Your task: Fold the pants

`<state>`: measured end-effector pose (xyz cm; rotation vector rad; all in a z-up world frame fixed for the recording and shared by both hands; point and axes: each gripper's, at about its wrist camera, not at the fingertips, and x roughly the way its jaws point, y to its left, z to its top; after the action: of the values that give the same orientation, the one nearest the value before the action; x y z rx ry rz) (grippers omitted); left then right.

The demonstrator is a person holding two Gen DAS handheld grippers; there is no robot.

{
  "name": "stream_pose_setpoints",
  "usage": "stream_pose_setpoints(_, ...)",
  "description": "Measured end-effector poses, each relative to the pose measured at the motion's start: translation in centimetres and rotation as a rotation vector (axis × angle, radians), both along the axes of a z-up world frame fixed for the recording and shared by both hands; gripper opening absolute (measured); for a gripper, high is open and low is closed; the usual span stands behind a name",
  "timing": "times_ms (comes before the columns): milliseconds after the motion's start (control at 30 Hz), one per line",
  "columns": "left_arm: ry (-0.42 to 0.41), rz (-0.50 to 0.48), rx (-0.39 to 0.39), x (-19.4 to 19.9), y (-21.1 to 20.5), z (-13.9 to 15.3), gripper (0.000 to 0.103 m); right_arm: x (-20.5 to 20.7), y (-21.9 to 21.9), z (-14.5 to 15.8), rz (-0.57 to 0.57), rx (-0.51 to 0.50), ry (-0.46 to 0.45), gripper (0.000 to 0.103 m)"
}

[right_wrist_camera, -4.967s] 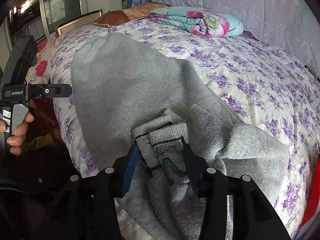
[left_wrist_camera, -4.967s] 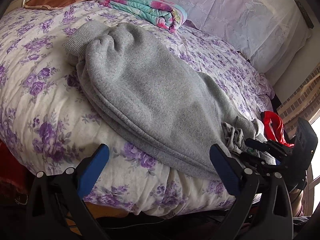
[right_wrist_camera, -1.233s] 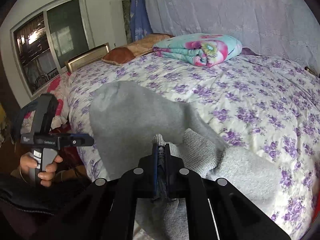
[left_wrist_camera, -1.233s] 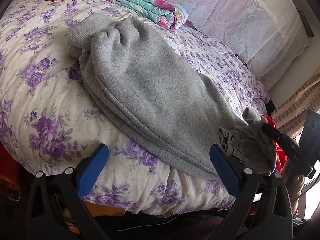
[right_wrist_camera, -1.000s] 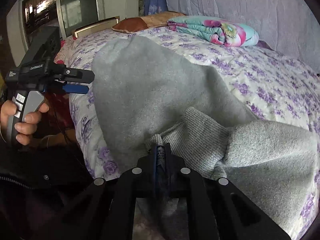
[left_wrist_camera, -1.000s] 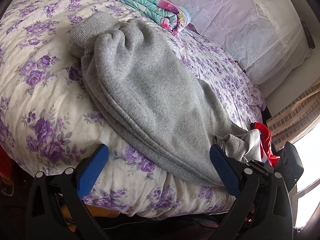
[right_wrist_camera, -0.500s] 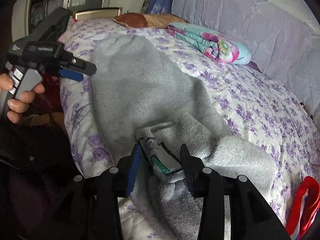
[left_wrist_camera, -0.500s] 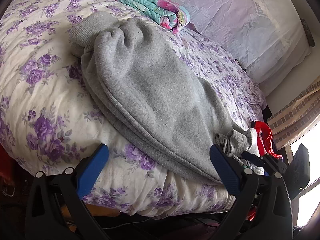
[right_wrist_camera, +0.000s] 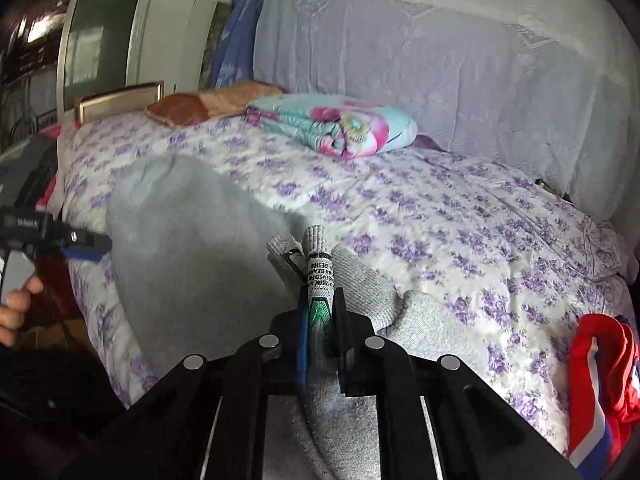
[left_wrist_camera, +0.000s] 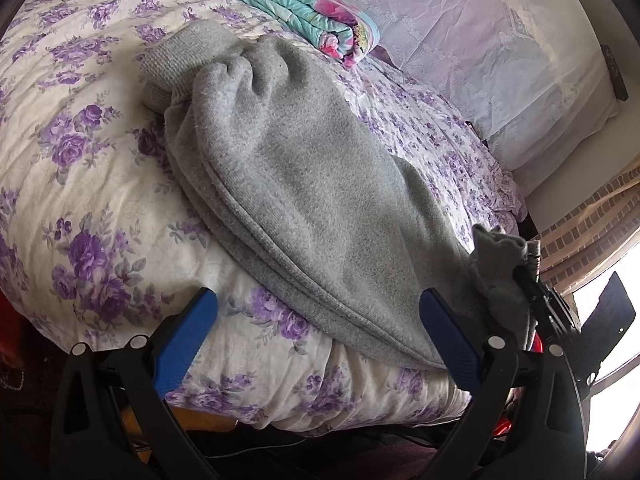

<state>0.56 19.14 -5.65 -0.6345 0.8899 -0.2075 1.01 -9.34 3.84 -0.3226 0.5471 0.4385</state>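
Grey sweatpants [left_wrist_camera: 304, 200] lie folded lengthwise on the floral bedspread [left_wrist_camera: 80, 168], cuffs at the far end. My right gripper [right_wrist_camera: 322, 320] is shut on the ribbed waistband with its label [right_wrist_camera: 320, 276] and holds it lifted above the bed; it also shows in the left wrist view [left_wrist_camera: 536, 292] at the right. The pants [right_wrist_camera: 192, 256] stretch away to the left in the right wrist view. My left gripper [left_wrist_camera: 316, 332] is open and empty, near the bed's front edge beside the pants' side seam; it also shows in the right wrist view [right_wrist_camera: 76, 244].
A folded turquoise floral blanket [left_wrist_camera: 304, 8] lies at the far end of the bed [right_wrist_camera: 332, 128]. Brown pillows [right_wrist_camera: 200, 106] sit by the headboard. A red garment [right_wrist_camera: 596, 388] lies at the bed's right edge. A lilac lace cover [right_wrist_camera: 440, 64] hangs behind.
My right gripper, open around the waistband half a second ago, has shut on it and lifted it up. My left gripper has stayed open near the bed's edge.
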Motion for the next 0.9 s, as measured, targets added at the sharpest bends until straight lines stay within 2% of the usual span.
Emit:
stream_pose_setpoints(33,-0.002,0.003,-0.006,0.0,0.1,0.0,0.098,0.3,0.4,-0.2,0.003,0.009,0.001,0.012)
stream_pose_setpoints(100,-0.008,0.019,-0.028,0.0,0.4,0.1,0.098,1.6,2.0,-2.6,0.032,-0.022,0.090,0.013)
stream_pose_setpoints(167,-0.008,0.035,-0.057,0.2,0.7,0.1,0.098,2.9,3.7,-6.5,0.057,-0.082,0.208,0.025)
stream_pose_setpoints(200,-0.011,0.043,-0.066,0.4,0.8,0.1,0.098,2.5,4.0,-7.1,0.069,-0.074,0.167,0.037)
stream_pose_setpoints(233,-0.013,0.063,-0.067,0.6,1.2,0.1,0.098,1.8,4.3,-7.0,0.091,-0.071,0.133,0.055)
stream_pose_setpoints(267,-0.013,0.087,-0.077,0.8,1.6,0.1,0.098,1.3,4.5,-6.6,0.116,-0.062,0.127,0.060)
stream_pose_setpoints(367,-0.017,0.132,-0.144,2.1,2.8,-0.4,0.098,-0.9,3.6,-4.5,0.172,0.044,0.065,0.060)
stream_pose_setpoints(467,-0.019,0.168,-0.162,4.4,3.6,-1.1,0.098,-2.9,1.7,-2.8,0.201,0.161,0.025,0.064)
stream_pose_setpoints(533,-0.037,0.221,-0.167,5.5,4.2,-1.0,0.098,-3.8,1.0,-2.3,0.187,0.185,0.003,0.065)
stream_pose_setpoints(633,-0.055,0.263,-0.131,7.0,4.3,-0.9,0.098,-4.5,0.0,-2.4,0.149,0.207,-0.005,0.064)
stream_pose_setpoints(667,-0.067,0.263,-0.123,7.2,4.0,-0.6,0.091,-4.6,-0.6,-2.3,0.127,0.220,0.001,0.063)
stream_pose_setpoints(700,-0.080,0.248,-0.103,7.4,3.6,-0.2,0.061,-4.7,-1.5,-2.4,0.091,0.247,0.000,0.063)
stream_pose_setpoints(767,-0.113,0.212,-0.038,7.5,3.0,0.6,0.031,-4.9,-3.9,-2.4,0.028,0.305,0.005,0.060)
stream_pose_setpoints(833,-0.172,0.205,0.019,6.7,2.4,1.7,0.030,-4.7,-6.1,-2.6,-0.035,0.351,0.003,0.059)
stream_pose_setpoints(900,-0.237,0.171,0.131,5.8,0.5,3.4,0.029,-4.8,-8.5,-2.6,-0.093,0.392,-0.004,0.059)
